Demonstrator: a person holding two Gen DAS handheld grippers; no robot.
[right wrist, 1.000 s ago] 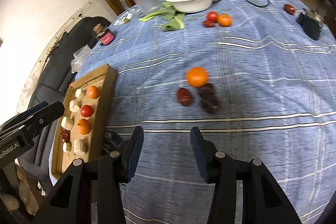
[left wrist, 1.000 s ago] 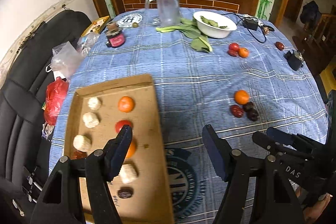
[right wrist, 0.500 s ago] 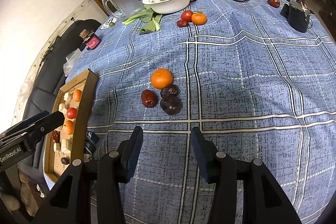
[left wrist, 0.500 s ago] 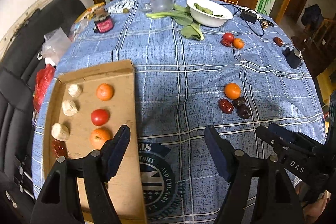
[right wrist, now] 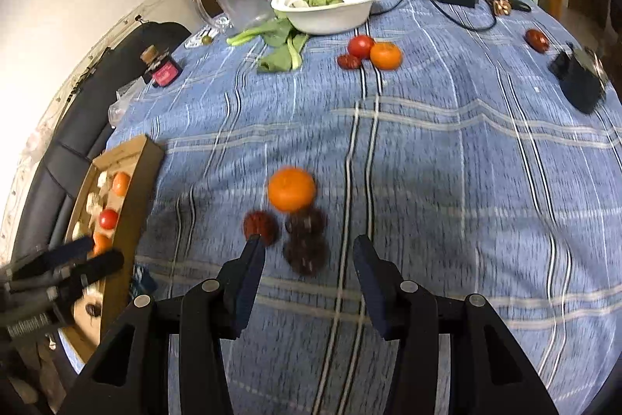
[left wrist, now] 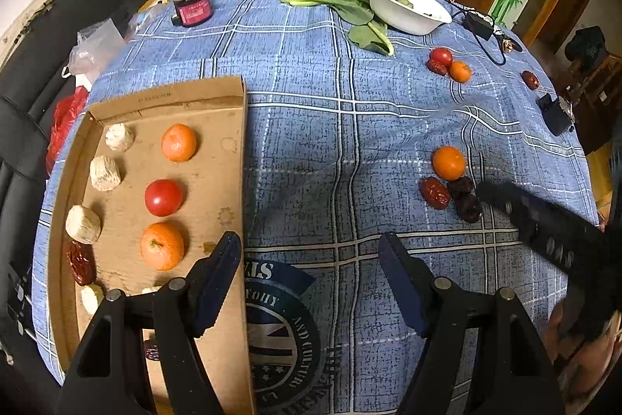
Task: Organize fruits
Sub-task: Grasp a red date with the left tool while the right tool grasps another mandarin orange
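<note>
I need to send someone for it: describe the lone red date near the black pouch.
Start at the white bowl on the blue tablecloth and follow the black cable away from it. Past it lies one red date, near a black pouch. No other fruit touches it.

Left claw (left wrist: 309, 251) and right claw (right wrist: 307, 251) both point steeply downward, jaws apart, nothing between

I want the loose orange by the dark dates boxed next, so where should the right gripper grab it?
Grip the orange across its round middle, coming from above with the right gripper, one finger on each open flank; the dates crowd its near side.
</note>
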